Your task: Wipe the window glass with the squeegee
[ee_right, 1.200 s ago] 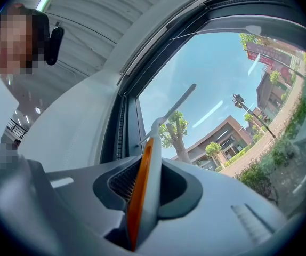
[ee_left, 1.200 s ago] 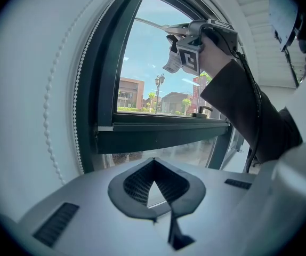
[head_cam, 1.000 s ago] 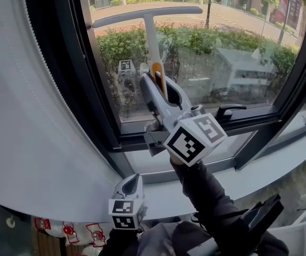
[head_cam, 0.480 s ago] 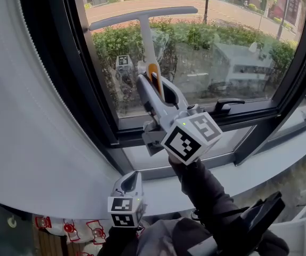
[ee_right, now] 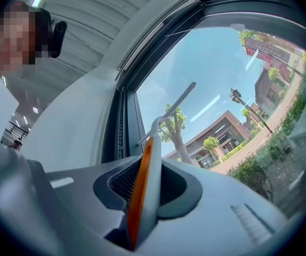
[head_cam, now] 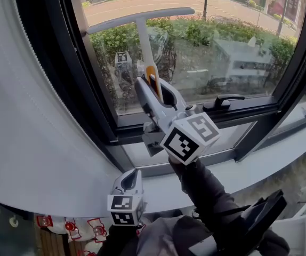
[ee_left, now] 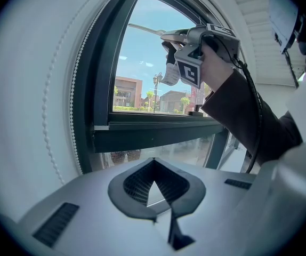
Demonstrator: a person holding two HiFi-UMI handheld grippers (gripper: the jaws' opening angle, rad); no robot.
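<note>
In the head view, the squeegee [head_cam: 141, 33] is gripped by its handle in the right gripper [head_cam: 152, 83]. The blade is laid against the window glass [head_cam: 233, 47] well beyond the fingertips, high up and close to the left frame [head_cam: 74, 63]. Over the last second blade and gripper have crept only slightly leftward, so the stroke is judged barely advanced, with most of the glass yet to be covered. The left gripper [head_cam: 132, 176] is parked low, well short of the glass, as it was a second ago. In the left gripper view, its fingers are seen drawn together with nothing between them, and the right gripper is raised far ahead of them. In the right gripper view, the orange-edged handle is clamped between the pads, the grip kept steady, and the blade is seen far beyond the tips.
</note>
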